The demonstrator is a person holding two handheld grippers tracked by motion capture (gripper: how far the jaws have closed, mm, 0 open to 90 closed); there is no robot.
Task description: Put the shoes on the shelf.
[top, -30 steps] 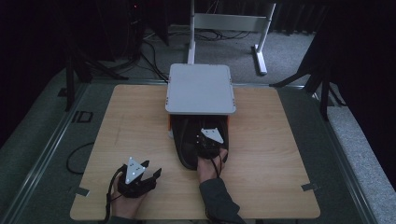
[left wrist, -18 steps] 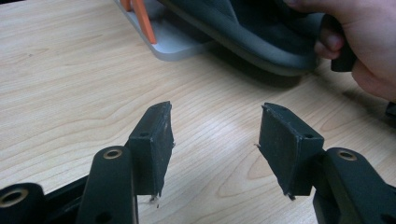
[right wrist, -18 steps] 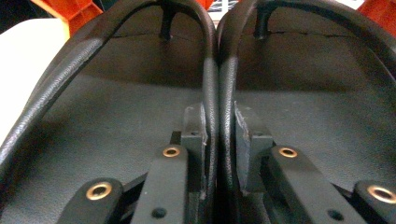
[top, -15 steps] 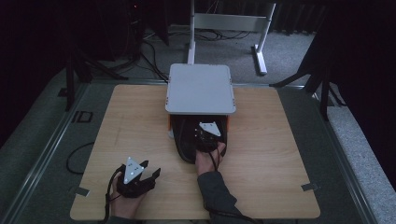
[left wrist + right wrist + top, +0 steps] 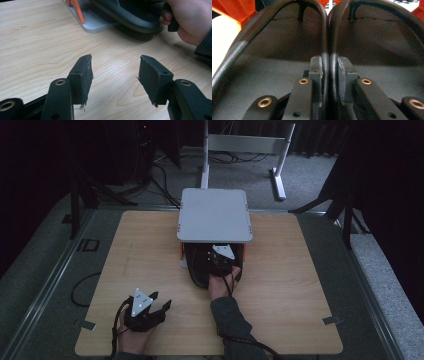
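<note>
A pair of black slippers (image 5: 199,266) lies half under the grey shelf top (image 5: 215,215) of a small rack with orange posts (image 5: 76,8). My right gripper (image 5: 219,264) is shut on the two adjoining inner edges of the slippers (image 5: 274,50), pinching them together between its pads (image 5: 316,72). The grey slipper sole (image 5: 135,17) rests on the rack's grey base plate (image 5: 97,21) in the left gripper view. My left gripper (image 5: 161,300) rests low over the wooden table (image 5: 300,285) at the front left, open with nothing between its jaws (image 5: 115,72).
The person's right hand (image 5: 192,22) and dark sleeve come in from the table's front edge. A white stand (image 5: 250,142) and cables lie on the floor behind the table. Tape marks sit at the table's front corners.
The right hand has pushed away from the person, carrying the slippers farther under the grey shelf. The left gripper has stayed where it was.
</note>
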